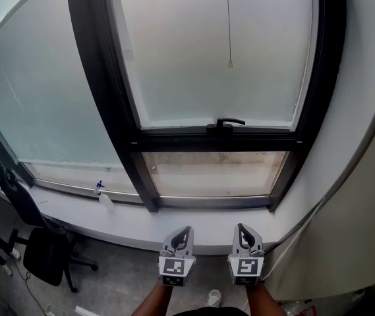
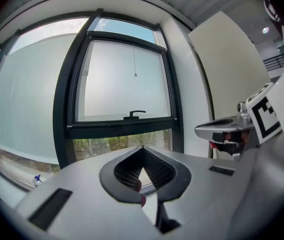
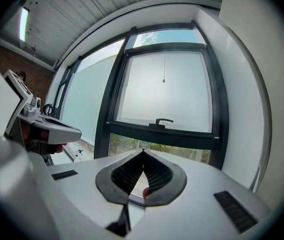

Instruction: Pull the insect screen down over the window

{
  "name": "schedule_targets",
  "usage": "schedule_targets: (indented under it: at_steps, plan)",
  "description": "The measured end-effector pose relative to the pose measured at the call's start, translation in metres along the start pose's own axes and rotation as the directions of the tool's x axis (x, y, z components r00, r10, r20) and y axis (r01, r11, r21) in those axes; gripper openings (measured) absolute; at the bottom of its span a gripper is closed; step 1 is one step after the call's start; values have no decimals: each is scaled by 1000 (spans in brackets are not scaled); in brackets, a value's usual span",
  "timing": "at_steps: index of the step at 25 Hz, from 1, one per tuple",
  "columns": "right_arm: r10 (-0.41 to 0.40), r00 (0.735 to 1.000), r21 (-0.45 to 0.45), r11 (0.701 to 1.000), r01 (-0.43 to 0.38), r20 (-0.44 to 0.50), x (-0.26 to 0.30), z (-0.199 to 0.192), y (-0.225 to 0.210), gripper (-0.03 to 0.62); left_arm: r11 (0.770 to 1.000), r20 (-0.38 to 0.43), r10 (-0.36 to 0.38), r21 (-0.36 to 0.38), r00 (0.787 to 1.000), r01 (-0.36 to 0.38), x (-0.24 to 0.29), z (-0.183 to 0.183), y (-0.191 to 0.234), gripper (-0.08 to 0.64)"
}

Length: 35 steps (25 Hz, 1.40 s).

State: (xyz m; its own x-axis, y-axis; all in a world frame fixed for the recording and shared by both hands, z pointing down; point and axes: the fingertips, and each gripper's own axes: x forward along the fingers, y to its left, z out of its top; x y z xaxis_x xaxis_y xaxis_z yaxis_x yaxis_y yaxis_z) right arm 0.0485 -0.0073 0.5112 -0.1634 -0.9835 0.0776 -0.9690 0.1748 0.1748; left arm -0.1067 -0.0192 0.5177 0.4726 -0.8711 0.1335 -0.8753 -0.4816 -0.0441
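Observation:
The black-framed window (image 1: pixel 220 137) stands ahead above the sill. A pale screen (image 1: pixel 217 51) covers its upper pane down to a dark bar with a black handle (image 1: pixel 225 122). A thin pull cord (image 1: pixel 229 63) hangs in front of that pane. The lower pane (image 1: pixel 213 173) shows greenery outside. My left gripper (image 1: pixel 182 231) and right gripper (image 1: pixel 241 228) are side by side below the sill, well short of the window. Both are shut with nothing between the jaws. The handle (image 2: pixel 136 113) and cord (image 3: pixel 163 80) also show in the gripper views.
A white sill (image 1: pixel 128 219) runs under the windows, with a small spray bottle (image 1: pixel 103 193) on it at the left. A black office chair (image 1: pixel 32 242) stands on the floor at the lower left. A white wall (image 1: pixel 365 176) closes the right side.

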Motion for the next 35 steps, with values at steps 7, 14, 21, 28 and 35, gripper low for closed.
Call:
schedule_targets:
  at_steps: [7,14,21,28,35]
  plan:
    - [32,999,1,999,-32,-4,26,5,-14,5,999,23,27,-19,999,-27,29,17,8,0]
    - [47,999,4,999,-47,2,40,1,-27,5,997,-2,73,-1,997,-73,43,16,12,0]
    - [50,999,10,999,-50,-4,69,-1,-29,5,995,9,88,47,996,-88,71,17,30,0]
    - [10,999,-10,1000,-10,-32,117,-5,-41,5,998,20,43,36,999,-44,122,26,59,0]
    - [-43,996,6,999,44,-76,157,-7,-51,5,999,30,8,34,1000,-9,162,39,89,0]
